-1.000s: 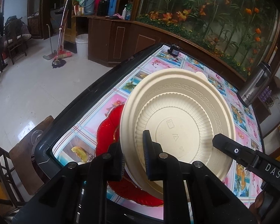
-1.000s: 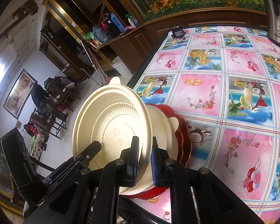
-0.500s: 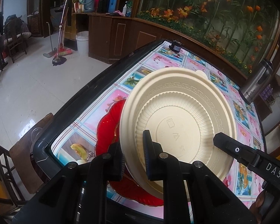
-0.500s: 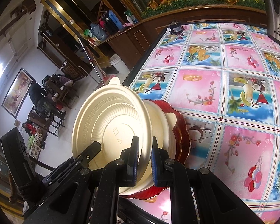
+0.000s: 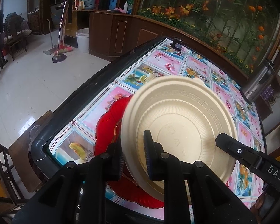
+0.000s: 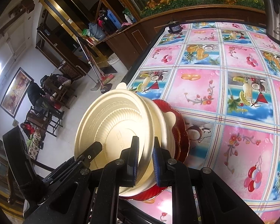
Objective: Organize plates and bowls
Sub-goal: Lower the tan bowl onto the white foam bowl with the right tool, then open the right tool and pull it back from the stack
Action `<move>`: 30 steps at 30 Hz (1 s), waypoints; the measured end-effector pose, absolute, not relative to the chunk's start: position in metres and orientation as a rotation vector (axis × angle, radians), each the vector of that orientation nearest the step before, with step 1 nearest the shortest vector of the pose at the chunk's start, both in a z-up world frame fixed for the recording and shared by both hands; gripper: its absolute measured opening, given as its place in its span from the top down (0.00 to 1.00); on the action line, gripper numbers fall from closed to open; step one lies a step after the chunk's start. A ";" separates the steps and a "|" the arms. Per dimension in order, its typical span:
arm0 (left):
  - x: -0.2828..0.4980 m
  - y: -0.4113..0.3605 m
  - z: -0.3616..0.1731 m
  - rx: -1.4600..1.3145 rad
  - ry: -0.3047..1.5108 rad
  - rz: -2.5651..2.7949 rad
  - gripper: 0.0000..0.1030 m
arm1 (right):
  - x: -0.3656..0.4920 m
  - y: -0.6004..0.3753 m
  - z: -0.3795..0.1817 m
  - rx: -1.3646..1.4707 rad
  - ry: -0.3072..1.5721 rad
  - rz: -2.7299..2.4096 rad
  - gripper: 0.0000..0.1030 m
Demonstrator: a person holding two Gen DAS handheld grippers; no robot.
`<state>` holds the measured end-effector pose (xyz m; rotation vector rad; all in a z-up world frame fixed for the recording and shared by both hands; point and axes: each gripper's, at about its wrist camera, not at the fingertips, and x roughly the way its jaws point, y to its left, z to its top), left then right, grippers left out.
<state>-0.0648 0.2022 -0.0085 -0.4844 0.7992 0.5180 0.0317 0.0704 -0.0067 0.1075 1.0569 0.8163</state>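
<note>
A cream plate [image 5: 179,127] is held tilted on edge, its underside toward both cameras, over red scalloped plates [image 5: 108,125] at the table's near corner. My left gripper [image 5: 133,154] is shut on its near rim. My right gripper [image 6: 144,159] is shut on the rim too. In the right wrist view the cream plate [image 6: 115,128] stands in front of further cream dishes [image 6: 164,128] resting on the red plates [image 6: 183,130]. The right gripper's finger [image 5: 239,151] shows in the left wrist view.
The table [image 6: 214,85] has a pink and blue fruit-print cloth and a dark rim [image 5: 95,78]. A steel flask [image 5: 259,84] stands at the far right, a small black object [image 5: 177,43] at the far corner. A wooden chair [image 5: 22,145] is beside the near corner.
Both grippers and the cream plate have drawn back a little toward the near table edge, so more cloth shows beyond the plate. The grips are unchanged.
</note>
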 end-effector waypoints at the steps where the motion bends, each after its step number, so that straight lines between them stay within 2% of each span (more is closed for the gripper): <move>1: -0.065 0.203 -0.008 -0.487 0.797 0.521 0.76 | 0.032 0.070 -0.006 0.108 1.056 0.814 0.85; 4: -0.067 0.204 -0.005 -0.494 0.781 0.522 0.55 | 0.030 0.069 -0.003 0.102 1.040 0.807 0.82; 9: -0.070 0.203 0.001 -0.485 0.752 0.530 0.48 | 0.030 0.070 0.000 0.095 1.033 0.807 0.81; 11: -0.072 0.203 0.001 -0.495 0.746 0.528 0.33 | 0.030 0.069 0.001 0.103 1.031 0.815 0.68; 13: -0.073 0.201 0.002 -0.498 0.735 0.521 0.32 | 0.029 0.069 0.002 0.111 1.024 0.821 0.40; 16: -0.075 0.195 0.007 -0.474 0.722 0.524 0.32 | 0.024 0.066 0.009 0.108 0.983 0.811 0.19; 20: -0.079 0.182 0.011 -0.427 0.708 0.528 0.24 | 0.016 0.060 0.024 0.088 0.925 0.817 0.11; 22: -0.082 0.177 0.012 -0.407 0.704 0.524 0.24 | 0.010 0.056 0.031 0.058 0.890 0.819 0.03; 28: -0.090 0.160 0.010 -0.359 0.728 0.487 0.24 | -0.010 0.039 0.040 -0.043 0.813 0.822 0.01; 30: -0.093 0.154 0.009 -0.331 0.738 0.480 0.21 | -0.017 0.030 0.039 -0.087 0.794 0.821 0.01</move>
